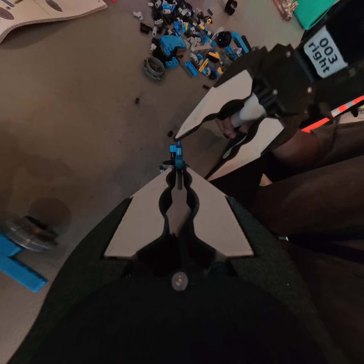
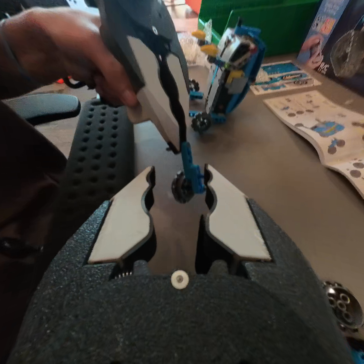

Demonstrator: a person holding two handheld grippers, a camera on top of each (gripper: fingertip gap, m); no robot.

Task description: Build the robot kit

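Left gripper [image 1: 178, 169] sits nearest the lens, jaws pinched together on a small blue brick assembly [image 1: 178, 152] — a short blue beam with one black wheel at its far end, seen clearer in the right wrist view [image 2: 189, 173]. Right gripper [image 2: 179, 177] has its jaws spread, one finger either side of that assembly's wheel end; whether the right finger touches the blue part I can't tell. In the left wrist view the right gripper's tip [image 1: 177, 136] hovers just above the assembly.

Relative to the assembly:
- loose brick pile [image 1: 195, 39] well beyond it on the table [image 1: 78, 118] — blue, black, grey, yellow parts, too many to count
- one grey wheel hub [image 1: 154, 68] at the pile's near edge, one black tyre [image 1: 230, 6] past the pile
- one partly built blue-and-white vehicle [image 2: 230, 78] beyond it, tipped on its side
- two open instruction booklets [image 2: 319, 134] to its right, one printed box [image 2: 334, 39] farther right, green box [image 2: 266, 25] behind the vehicle
- one black perforated chair back [image 2: 98, 153] to its left

White sticker on the right gripper [image 1: 325, 55] carries writing; box and booklets are printed too.
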